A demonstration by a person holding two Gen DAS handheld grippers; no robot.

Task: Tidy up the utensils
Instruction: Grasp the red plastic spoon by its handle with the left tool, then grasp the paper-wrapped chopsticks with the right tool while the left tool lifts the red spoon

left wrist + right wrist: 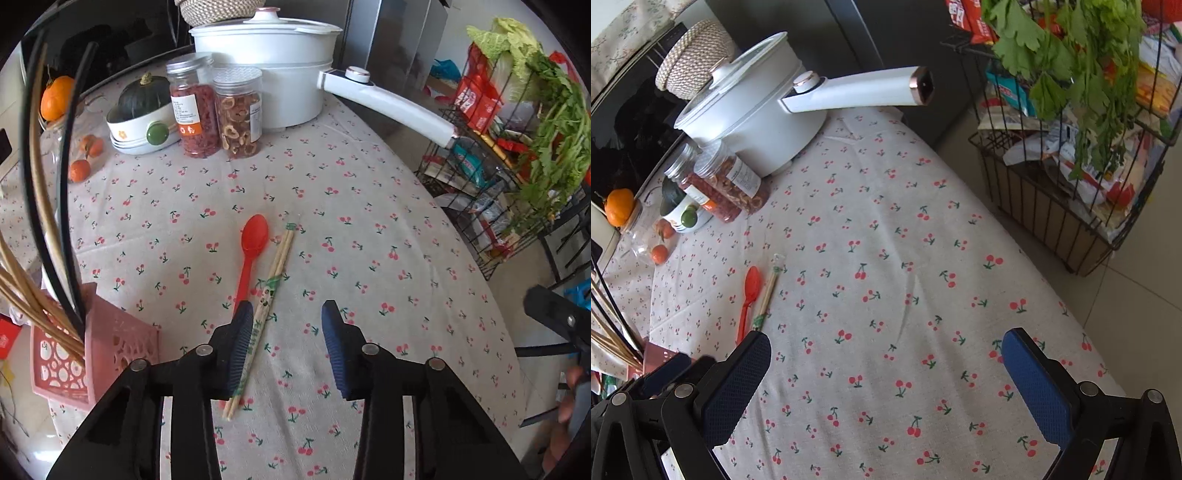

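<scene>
A red plastic spoon (252,251) and a pair of wooden chopsticks (275,269) in a printed paper sleeve lie side by side on the cherry-print tablecloth (369,258). My left gripper (286,314) is open and empty just above them; its left finger overlaps the chopsticks' sleeve and the spoon handle. A pink perforated utensil basket (110,350) at the left holds several wooden and black chopsticks (44,236). My right gripper (886,347) is open and empty over bare cloth, to the right of the spoon (750,291) and chopsticks (767,291).
A white electric pot (266,62) with a long handle (388,103) stands at the back, with two jars (214,110), a squash in a bowl (142,114) and oranges (55,98) nearby. A wire rack (517,166) with greens and packets stands off the table's right edge.
</scene>
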